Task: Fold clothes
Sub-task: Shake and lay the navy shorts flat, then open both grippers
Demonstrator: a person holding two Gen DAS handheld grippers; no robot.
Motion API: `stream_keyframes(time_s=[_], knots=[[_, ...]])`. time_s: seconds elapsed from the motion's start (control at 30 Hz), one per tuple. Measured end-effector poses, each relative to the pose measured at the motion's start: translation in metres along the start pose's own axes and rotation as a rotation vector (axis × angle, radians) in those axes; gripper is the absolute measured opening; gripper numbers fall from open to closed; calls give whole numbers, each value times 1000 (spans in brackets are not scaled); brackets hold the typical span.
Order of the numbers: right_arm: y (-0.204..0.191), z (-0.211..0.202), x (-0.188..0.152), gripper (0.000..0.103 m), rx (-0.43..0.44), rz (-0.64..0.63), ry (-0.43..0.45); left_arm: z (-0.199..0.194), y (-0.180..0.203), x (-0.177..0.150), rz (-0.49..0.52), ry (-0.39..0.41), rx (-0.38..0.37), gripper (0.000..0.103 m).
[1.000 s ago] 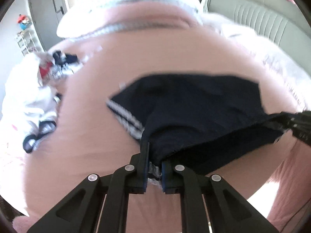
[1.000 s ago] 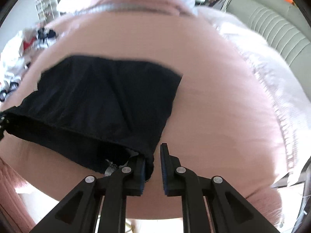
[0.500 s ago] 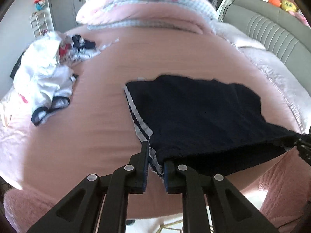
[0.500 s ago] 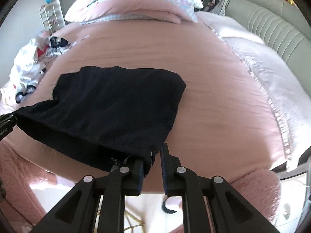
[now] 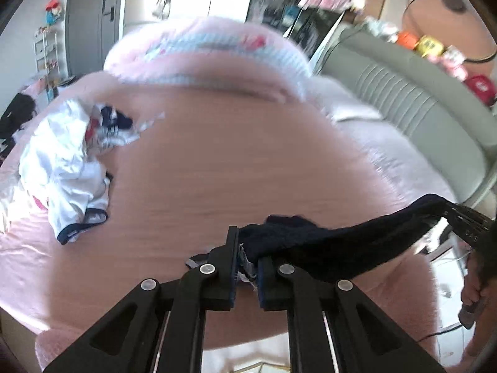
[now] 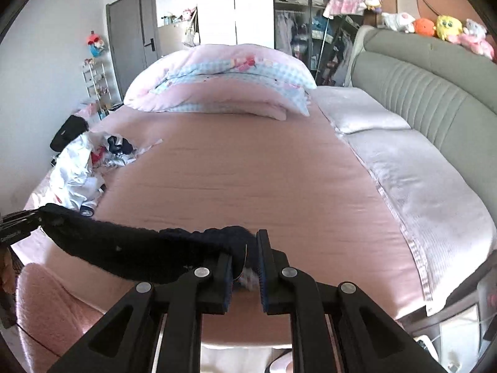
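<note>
Dark navy shorts (image 5: 326, 245) with a white-striped edge hang stretched between my two grippers above the near edge of the pink bed (image 5: 217, 168). My left gripper (image 5: 247, 261) is shut on one corner of the shorts. My right gripper (image 6: 245, 264) is shut on the other corner of the shorts (image 6: 130, 248). In the left wrist view the right gripper (image 5: 466, 220) shows at the far right edge. In the right wrist view the left gripper (image 6: 18, 223) shows at the far left edge.
A pile of white and mixed clothes (image 6: 84, 168) lies at the bed's left side. Pink and checked pillows (image 6: 223, 77) sit at the far end. A grey padded headboard (image 6: 435, 93) with plush toys runs along the right. A fluffy pink rug (image 6: 46, 304) lies below left.
Both grippers have lifted, raising the shorts off the bed; they lay spread flat earlier and now hang bunched in a band between the grippers.
</note>
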State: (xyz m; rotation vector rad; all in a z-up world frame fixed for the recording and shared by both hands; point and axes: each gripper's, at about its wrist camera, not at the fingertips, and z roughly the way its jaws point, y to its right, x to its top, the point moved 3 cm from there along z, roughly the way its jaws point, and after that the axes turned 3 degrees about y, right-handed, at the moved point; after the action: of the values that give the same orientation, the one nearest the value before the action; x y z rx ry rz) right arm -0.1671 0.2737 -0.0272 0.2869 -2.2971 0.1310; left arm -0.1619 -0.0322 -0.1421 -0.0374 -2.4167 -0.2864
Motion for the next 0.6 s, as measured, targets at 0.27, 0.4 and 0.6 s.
stream_keyframes(time_s=[0.27,0.4,0.6], knots=[[11,51,78,10,3,-22,6,-13,0,124,-30,195,-35,7],[6,-30,156,10,9,-29,248,-101,18,189,38,451,-36,7],[-12,-88,179,11,54,0,395,-112,13,157,75,445,-11,8]])
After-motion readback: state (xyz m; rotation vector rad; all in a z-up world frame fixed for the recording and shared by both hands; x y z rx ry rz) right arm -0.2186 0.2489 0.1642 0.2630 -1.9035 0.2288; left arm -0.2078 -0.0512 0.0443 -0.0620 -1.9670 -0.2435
